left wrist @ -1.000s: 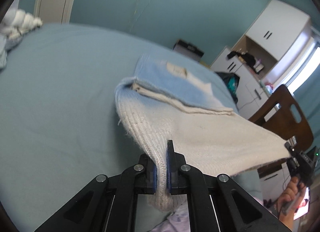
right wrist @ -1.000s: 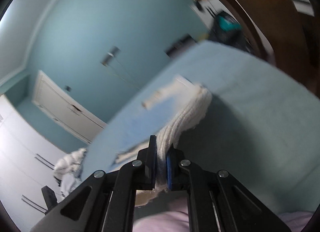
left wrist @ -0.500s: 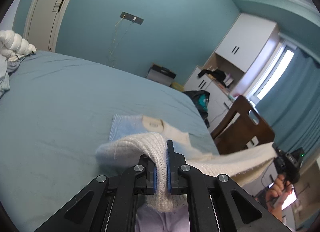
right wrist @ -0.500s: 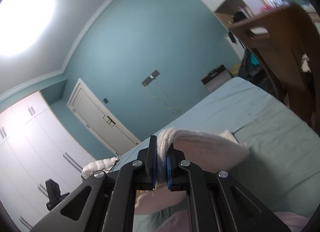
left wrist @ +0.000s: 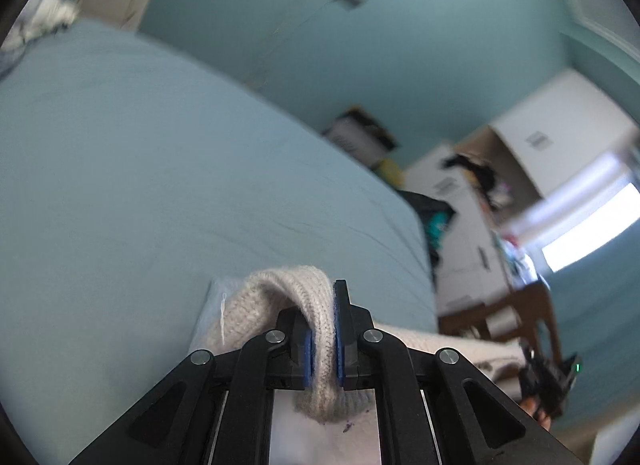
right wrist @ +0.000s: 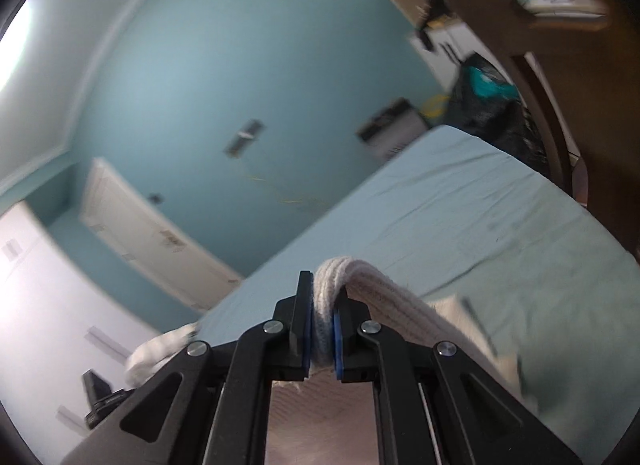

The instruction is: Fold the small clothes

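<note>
A cream knitted sweater with a pale blue part [left wrist: 276, 297] lies at the near edge of the light blue bed [left wrist: 160, 185]. My left gripper [left wrist: 323, 329] is shut on one knitted edge of it, which drapes over the jaws. My right gripper [right wrist: 323, 325] is shut on the other edge of the sweater [right wrist: 380, 293], whose ribbed knit trails down to the right onto the bed [right wrist: 500, 225]. The right gripper also shows in the left wrist view [left wrist: 548, 381], low at the right, held by a hand. Most of the sweater is hidden below both grippers.
A wooden chair [left wrist: 516, 317] stands at the bed's right side; it also shows in the right wrist view [right wrist: 580, 65]. White cabinets and clutter [left wrist: 472, 201] line the right wall. A heap of clothes [left wrist: 48, 17] lies at the bed's far left.
Both grippers have kept their hold and drawn the sweater's edge back toward the near edge of the bed. The cameras tilted upward and then swung; the folded blue part has dropped almost out of view.
</note>
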The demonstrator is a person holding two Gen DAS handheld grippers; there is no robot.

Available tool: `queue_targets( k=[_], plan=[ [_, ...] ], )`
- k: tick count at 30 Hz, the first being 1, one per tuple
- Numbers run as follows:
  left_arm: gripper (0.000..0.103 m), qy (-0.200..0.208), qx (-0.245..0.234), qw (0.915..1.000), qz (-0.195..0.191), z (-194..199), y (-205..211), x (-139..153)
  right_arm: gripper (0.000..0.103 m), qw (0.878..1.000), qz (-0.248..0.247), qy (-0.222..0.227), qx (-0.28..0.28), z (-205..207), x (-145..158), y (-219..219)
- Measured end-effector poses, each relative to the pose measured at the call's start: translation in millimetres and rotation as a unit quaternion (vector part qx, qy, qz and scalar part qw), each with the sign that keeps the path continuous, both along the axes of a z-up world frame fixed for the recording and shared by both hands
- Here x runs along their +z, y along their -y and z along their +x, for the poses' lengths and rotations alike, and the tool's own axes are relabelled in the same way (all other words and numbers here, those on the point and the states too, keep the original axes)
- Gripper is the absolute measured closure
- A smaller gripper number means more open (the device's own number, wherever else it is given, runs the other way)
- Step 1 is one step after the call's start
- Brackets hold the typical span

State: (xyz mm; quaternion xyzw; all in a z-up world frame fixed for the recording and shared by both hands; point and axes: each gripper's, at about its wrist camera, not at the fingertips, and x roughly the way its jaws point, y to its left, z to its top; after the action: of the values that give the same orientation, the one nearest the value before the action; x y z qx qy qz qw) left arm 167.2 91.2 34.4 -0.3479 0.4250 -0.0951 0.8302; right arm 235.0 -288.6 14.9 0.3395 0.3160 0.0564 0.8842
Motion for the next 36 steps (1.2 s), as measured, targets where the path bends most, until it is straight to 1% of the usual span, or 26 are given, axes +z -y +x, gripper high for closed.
queue_targets(
  k=[1,2,3,4,5,6,7,8,9,10,12,14,15,17,19,21,22,23,24,25,26,27,30,32,34,36],
  plan=[
    [0.092,-0.031,0.014,0.9993,-0.013,30.0,-1.4,-24.2,0.096,1.0,-0.005,-0.031,0.004,40.0,-18.1,0.5],
    [0.086,-0.078,0.019,0.996,-0.04,61.2,-2.4,-61.9,0.095,0.998,-0.003,-0.063,0.015,73.7,-39.0,3.0],
    [0.081,-0.109,0.025,0.9925,-0.049,72.3,-2.7,-85.8,0.09,0.994,0.004,-0.105,0.024,102.5,-62.7,6.8],
    [0.063,-0.152,0.048,0.9862,-0.047,79.0,-5.5,-115.0,0.086,0.987,0.008,-0.16,0.013,121.6,-90.4,12.5],
    [0.036,-0.173,0.061,0.9822,-0.039,79.4,-7.1,-131.2,0.085,0.982,0.002,-0.19,-0.002,129.1,-108.2,17.7],
    [0.026,-0.188,0.065,0.9796,-0.027,77.6,-8.6,-145.0,0.081,0.977,-0.014,-0.211,-0.012,132.0,-127.5,23.4],
    [0.025,-0.183,0.063,0.9809,-0.016,73.1,-11.5,-158.9,0.064,0.975,-0.029,-0.22,-0.008,129.9,-138.3,25.6],
    [0.023,-0.175,0.058,0.9829,-0.007,69.9,-12.8,-164.9,0.051,0.973,-0.047,-0.226,0.0,127.9,-149.1,27.4],
    [0.023,-0.172,0.052,0.9837,0.007,66.0,-14.4,-171.6,0.03,0.97,-0.074,-0.23,0.008,123.3,-163.5,29.6],
    [0.023,-0.176,0.046,0.983,0.026,62.6,-15.2,-179.3,0.027,0.966,-0.105,-0.235,0.015,116.0,-176.6,32.1],
    [0.023,-0.175,0.025,0.9823,0.062,61.0,-16.3,-189.7,0.027,0.956,-0.141,-0.254,0.038,108.2,-200.6,38.0],
    [0.023,-0.168,-0.014,0.9796,0.109,62.2,-8.2,-199.6,0.027,0.951,-0.14,-0.268,0.062,109.1,-217.9,41.9],
    [0.023,-0.167,-0.028,0.9781,0.121,61.6,-5.1,-204.2,0.027,0.948,-0.139,-0.276,0.07,110.1,-224.8,41.5],
    [0.023,-0.172,-0.067,0.9753,0.121,64.3,5.2,-214.9,0.027,0.941,-0.14,-0.292,0.094,119.6,-236.6,33.4],
    [0.023,-0.17,-0.109,0.973,0.112,66.4,20.3,-220.9,0.027,0.937,-0.15,-0.296,0.107,128.3,-237.1,17.6],
    [0.023,-0.159,-0.132,0.9715,0.116,65.0,33.0,-221.2,0.027,0.933,-0.159,-0.302,0.113,129.9,-240.0,4.1],
    [0.025,-0.156,-0.145,0.9691,0.125,63.9,41.1,-221.6,0.028,0.928,-0.159,-0.314,0.126,128.2,-245.2,-4.5],
    [0.042,-0.157,-0.164,0.9637,0.14,62.2,52.1,-224.0,0.032,0.921,-0.164,-0.324,0.14,128.1,-249.5,-11.1],
    [0.062,-0.154,-0.176,0.9606,0.149,65.1,59.8,-221.3,0.06,0.909,-0.194,-0.339,0.147,127.9,-253.3,-19.0],
    [0.068,-0.15,-0.189,0.9563,0.165,64.1,68.8,-220.7,0.074,0.897,-0.23,-0.344,0.153,125.2,-253.3,-26.8],
    [0.075,-0.139,-0.182,0.9564,0.181,61.8,73.4,-215.0,0.08,0.897,-0.249,-0.329,0.155,121.4,-246.6,-31.4],
    [0.079,-0.136,-0.175,0.9578,0.183,61.5,73.6,-209.5,0.092,0.9,-0.271,-0.306,0.152,116.2,-235.5,-35.3],
    [0.089,-0.105,-0.137,0.9704,0.169,55.3,67.1,-185.4,0.095,0.917,-0.314,-0.212,0.126,93.1,-189.2,-43.7],
    [0.089,-0.06,-0.089,0.9832,0.147,48.2,54.8,-163.6,0.096,0.92,-0.351,-0.145,0.095,76.8,-159.4,-47.7],
    [0.089,-0.049,-0.051,0.9886,0.133,46.0,43.9,-157.7,0.096,0.923,-0.361,-0.116,0.065,71.4,-148.0,-45.0],
    [0.089,-0.062,-0.019,0.9908,0.119,48.1,34.7,-165.8,0.096,0.926,-0.353,-0.128,0.033,81.5,-156.6,-33.4]
  ],
)
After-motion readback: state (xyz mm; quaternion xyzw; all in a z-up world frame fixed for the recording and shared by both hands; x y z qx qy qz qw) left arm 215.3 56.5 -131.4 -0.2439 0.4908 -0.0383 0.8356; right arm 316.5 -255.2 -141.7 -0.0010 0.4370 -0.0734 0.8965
